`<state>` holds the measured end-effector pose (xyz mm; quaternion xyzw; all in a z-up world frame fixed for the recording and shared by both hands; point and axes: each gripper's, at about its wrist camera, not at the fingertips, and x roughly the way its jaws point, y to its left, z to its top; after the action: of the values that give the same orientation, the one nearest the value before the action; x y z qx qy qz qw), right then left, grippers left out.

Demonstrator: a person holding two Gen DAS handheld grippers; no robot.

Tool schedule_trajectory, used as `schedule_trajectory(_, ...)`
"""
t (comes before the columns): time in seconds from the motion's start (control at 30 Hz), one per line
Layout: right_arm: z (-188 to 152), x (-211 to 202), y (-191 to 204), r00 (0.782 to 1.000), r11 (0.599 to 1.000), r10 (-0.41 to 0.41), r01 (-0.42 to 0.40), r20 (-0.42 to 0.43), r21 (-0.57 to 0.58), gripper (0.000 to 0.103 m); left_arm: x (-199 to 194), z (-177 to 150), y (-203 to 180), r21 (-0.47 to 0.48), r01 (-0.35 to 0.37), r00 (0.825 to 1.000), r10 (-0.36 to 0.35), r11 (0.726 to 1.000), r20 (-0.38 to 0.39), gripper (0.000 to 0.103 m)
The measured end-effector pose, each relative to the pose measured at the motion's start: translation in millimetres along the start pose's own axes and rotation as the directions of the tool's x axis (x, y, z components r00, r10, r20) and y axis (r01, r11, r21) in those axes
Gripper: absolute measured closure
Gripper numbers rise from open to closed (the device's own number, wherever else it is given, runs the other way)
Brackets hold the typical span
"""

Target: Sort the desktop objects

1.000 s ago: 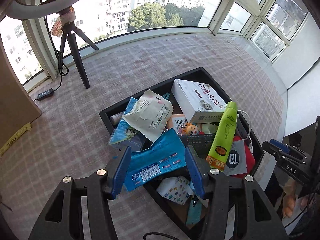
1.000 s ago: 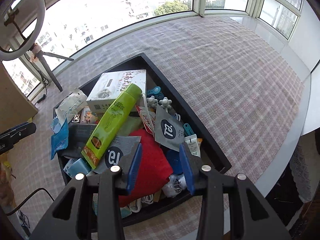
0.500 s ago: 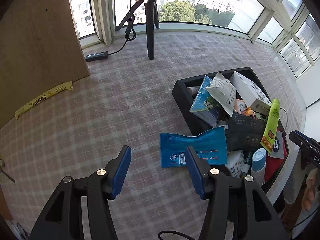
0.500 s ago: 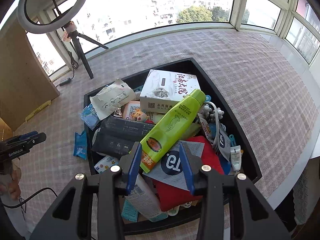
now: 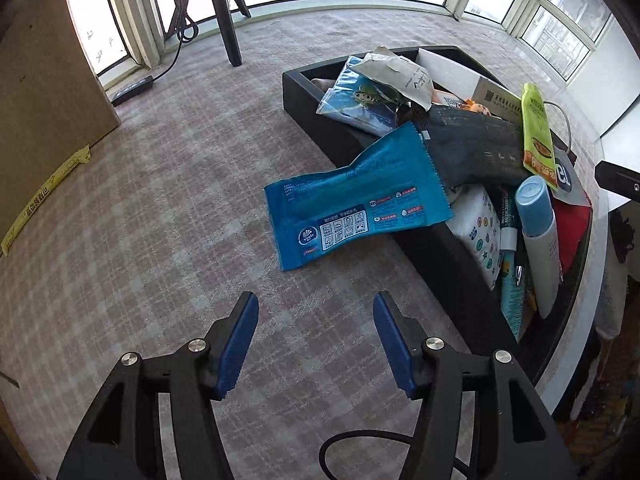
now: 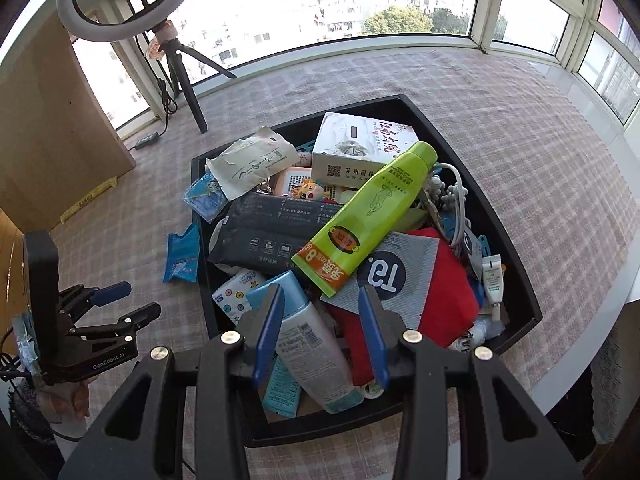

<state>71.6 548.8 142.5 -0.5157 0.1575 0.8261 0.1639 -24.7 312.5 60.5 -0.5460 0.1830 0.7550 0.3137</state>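
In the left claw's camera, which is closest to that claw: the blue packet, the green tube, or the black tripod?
1. Blue packet, just ahead, leaning on the black tray's edge.
2. Green tube, right, atop the tray pile.
3. Black tripod, far back by the window.

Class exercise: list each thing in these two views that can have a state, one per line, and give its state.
Left gripper: jaws opening, nothing between them.
Right gripper: open, holding nothing.
Blue packet: outside, leaning on the tray's wall.
Black tray: heaped full.
Green tube: capped, lying atop the pile.
White box: closed.
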Motion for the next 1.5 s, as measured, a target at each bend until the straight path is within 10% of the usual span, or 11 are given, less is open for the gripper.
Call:
schedule_trajectory(0.3,-30.3,-26.9,-53.7,0.999,0.993,-0.034,0.034,0.002,0.113,0.065,31.2,20.7,-25.4,0.078,-0.163,0.982,0.155,0.983,0.103,0.048)
schedule_trajectory(0.37,-37.0,-30.6,-64.6,0.999,0.99,-0.049,0.049,-0.001,0.133,0.065,39.7,25.0,-23.7,0.068,-0.169,0.983,0.163,0.983,0.083,0.095)
schedule_trajectory(0.53,-49.9,-35.5,-88.3,0.998,0.981,-0.067,0.066,0.001,0.182,0.065,29.8,32.2,-17.6,0.053,-0.149,0.984,0.143,0.987,0.103,0.101)
schedule_trajectory(0.87,-60.0,-26.8,-107.4,0.999,0.972,-0.051,0.051,-0.004,0.231,0.065,-23.5,38.4,-32.7,0.071,0.073,0.996,-0.075,0.995,0.039,0.101)
schedule_trajectory(1.07,-59.2,-25.5,-110.5,0.999,0.969,-0.038,0.035,0.006,0.243,0.065,-41.4,28.0,-74.1,0.064,0.269,0.962,-0.266,0.961,-0.057,0.101)
schedule_trajectory(1.37,-58.9,-29.9,-113.8,0.999,0.97,-0.033,0.028,0.018,0.242,0.065,-39.5,11.3,-128.3,0.11,0.331,0.937,-0.313,0.937,-0.154,0.101)
schedule_trajectory(1.5,-58.2,-30.4,-114.3,0.999,0.971,-0.031,0.025,0.018,0.239,0.065,-41.8,11.7,-135.1,0.134,0.296,0.948,-0.274,0.946,-0.16,0.061)
